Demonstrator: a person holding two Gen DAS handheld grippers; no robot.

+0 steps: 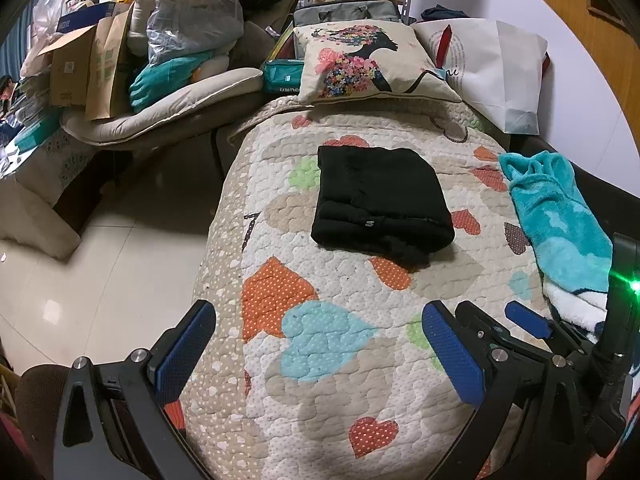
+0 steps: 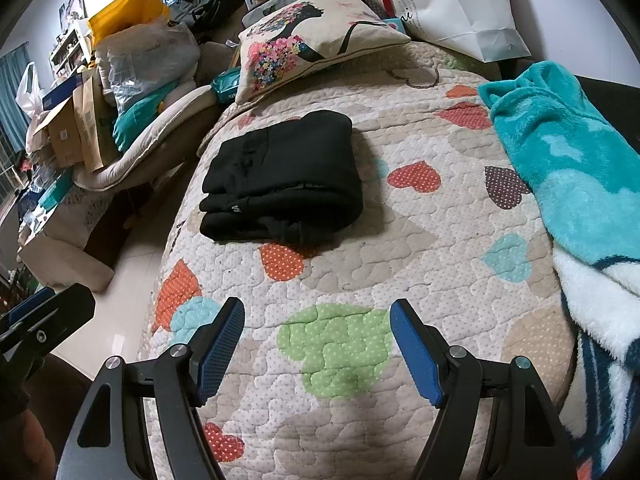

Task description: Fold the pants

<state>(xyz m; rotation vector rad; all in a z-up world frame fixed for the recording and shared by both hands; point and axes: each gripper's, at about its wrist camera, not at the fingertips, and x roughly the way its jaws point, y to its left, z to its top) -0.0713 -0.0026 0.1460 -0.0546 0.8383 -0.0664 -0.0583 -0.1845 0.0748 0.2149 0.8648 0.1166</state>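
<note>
My left gripper [image 1: 318, 350] hangs spread wide over the quilt [image 1: 340, 400], holding nothing, and my right gripper [image 2: 318, 344] is likewise spread and empty above a green heart patch. Ahead of both, well apart from the fingers, the black pants [image 1: 380, 204] lie folded into a compact stack mid-quilt. A teal blanket [image 2: 560, 152] lies to my right, a floral cushion [image 1: 368, 64] beyond.
</note>
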